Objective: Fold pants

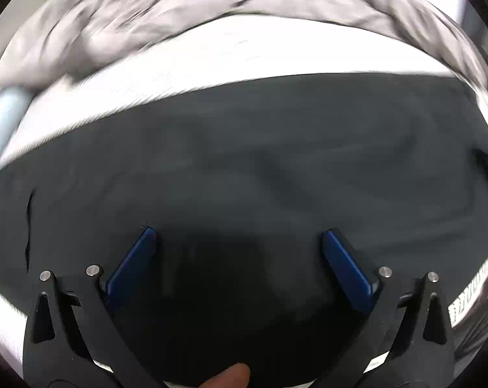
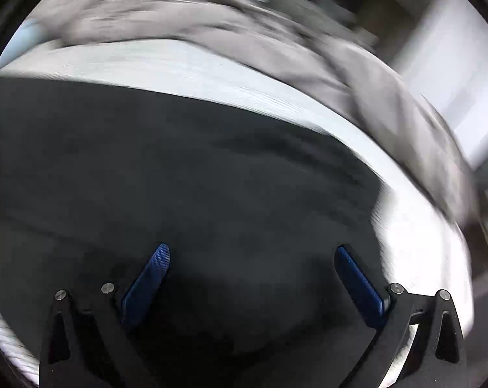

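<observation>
Beneath both spread-jawed grippers, left gripper (image 1: 239, 234) and right gripper (image 2: 252, 250), dark pants (image 1: 244, 168) lie flat on the white surface (image 1: 211, 61); I'd pinch matching edges, then fold evenly.

The left tongs (image 1: 239, 237) are standing wide apart over the dark pants (image 1: 244, 168), which are lying on a white bench (image 1: 211, 64); grey crumpled cloth (image 1: 147, 16) is lying far behind.

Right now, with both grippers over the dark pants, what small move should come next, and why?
Probably lower both and pinch an edge: the left gripper and right gripper are open, holding nothing, above the dark pants spread on the white surface.
</observation>
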